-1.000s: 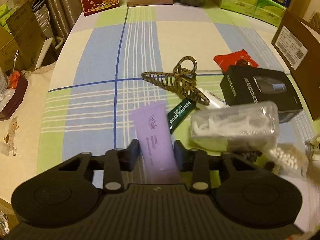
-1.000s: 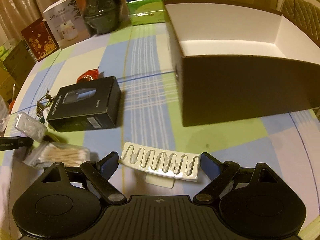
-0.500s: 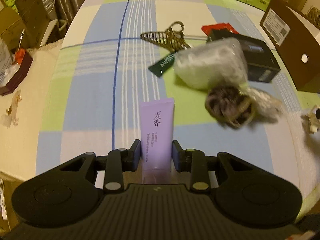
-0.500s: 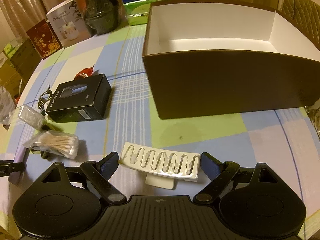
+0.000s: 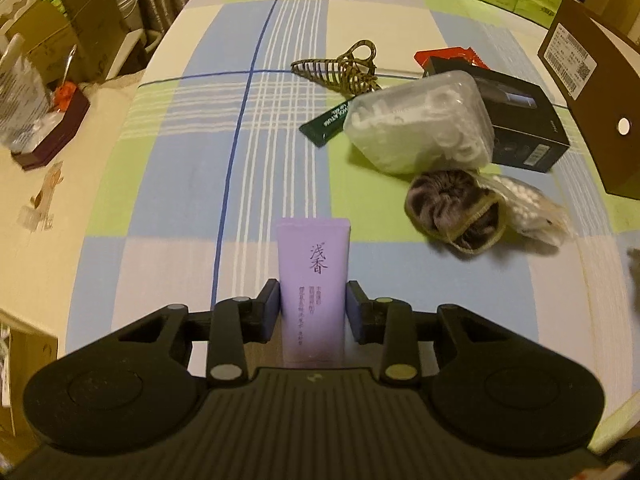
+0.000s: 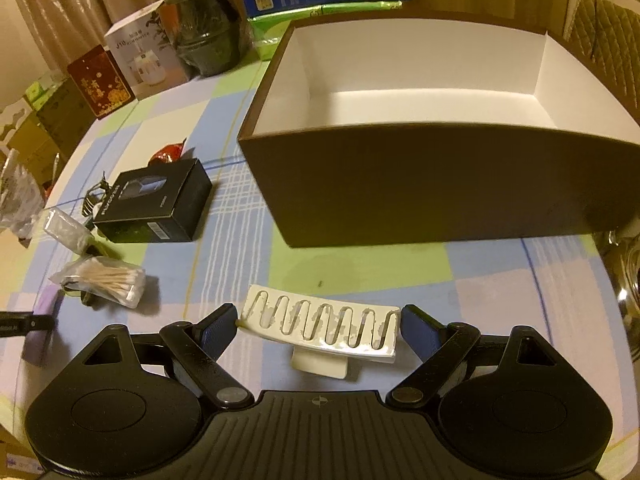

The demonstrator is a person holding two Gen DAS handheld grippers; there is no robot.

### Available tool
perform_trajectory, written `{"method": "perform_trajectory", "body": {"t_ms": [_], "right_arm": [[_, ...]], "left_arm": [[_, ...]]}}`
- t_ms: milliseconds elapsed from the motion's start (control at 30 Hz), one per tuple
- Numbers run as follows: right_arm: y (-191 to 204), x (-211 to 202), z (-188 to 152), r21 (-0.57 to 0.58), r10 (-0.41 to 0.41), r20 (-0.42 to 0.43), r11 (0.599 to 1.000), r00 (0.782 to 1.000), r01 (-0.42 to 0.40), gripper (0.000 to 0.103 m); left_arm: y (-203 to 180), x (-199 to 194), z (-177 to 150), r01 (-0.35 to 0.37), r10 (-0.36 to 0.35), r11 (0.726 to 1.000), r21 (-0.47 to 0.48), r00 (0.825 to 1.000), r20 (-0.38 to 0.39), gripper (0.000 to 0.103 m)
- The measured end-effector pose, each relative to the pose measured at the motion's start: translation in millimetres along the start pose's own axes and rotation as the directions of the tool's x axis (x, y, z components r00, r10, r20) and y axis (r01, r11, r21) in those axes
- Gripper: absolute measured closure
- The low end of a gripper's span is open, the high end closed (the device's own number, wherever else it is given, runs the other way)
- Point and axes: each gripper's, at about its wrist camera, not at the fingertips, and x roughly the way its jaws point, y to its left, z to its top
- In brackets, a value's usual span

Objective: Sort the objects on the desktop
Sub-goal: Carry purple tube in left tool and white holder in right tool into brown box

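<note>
1. Nearest, left gripper [image 5: 313, 307]: jaws drawn in on a flat lilac plastic squeeze tube [image 5: 313, 280] with dark lettering, pinched across its lower body, lifted over the near edge of the checked tablecloth [image 5: 248, 168]. Probably light, soft-walled and slick; best held low and firmly, never squeezed hard.
2. Right gripper [image 6: 318, 322]: jaws spread wide, clasping the ends of a white slotted plastic soap rack [image 6: 320, 326]. Likely stiff, light, perhaps brittle at the slots.
3. Mid-table: grey fabric scrunchie [image 5: 456, 210], clear bag of cotton swabs [image 6: 108, 280], clear plastic tub [image 5: 420, 126] of white picks, black carton [image 6: 154, 206].
4. Farther: brown patterned hair claw [image 5: 340, 68].
5. Far right side: open brown cardboard box [image 6: 440, 188], white inside, seemingly empty, the likely destination.
</note>
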Motion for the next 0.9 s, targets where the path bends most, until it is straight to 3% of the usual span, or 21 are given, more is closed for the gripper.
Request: {"method": "perform_trajectory", "body": {"t_ms": [533,900], "right_arm": [[-32.1,-30.2,27.4,-0.098,0.110,0.046,0.990,0.993,-0.105,0.018],[-65.8,-59.8,41.9,-0.112,0.150,0.111,0.984,0.983,-0.137,0.018]], "left_arm": [[-50.8,-89.3,5.2,0.027,-0.026,1.000,-0.004,0.985,0.169,0.074],[-117.4,-118.3,26.9,0.083,-0.105,0.992,0.100,0.965,0.241,0.074]]}}
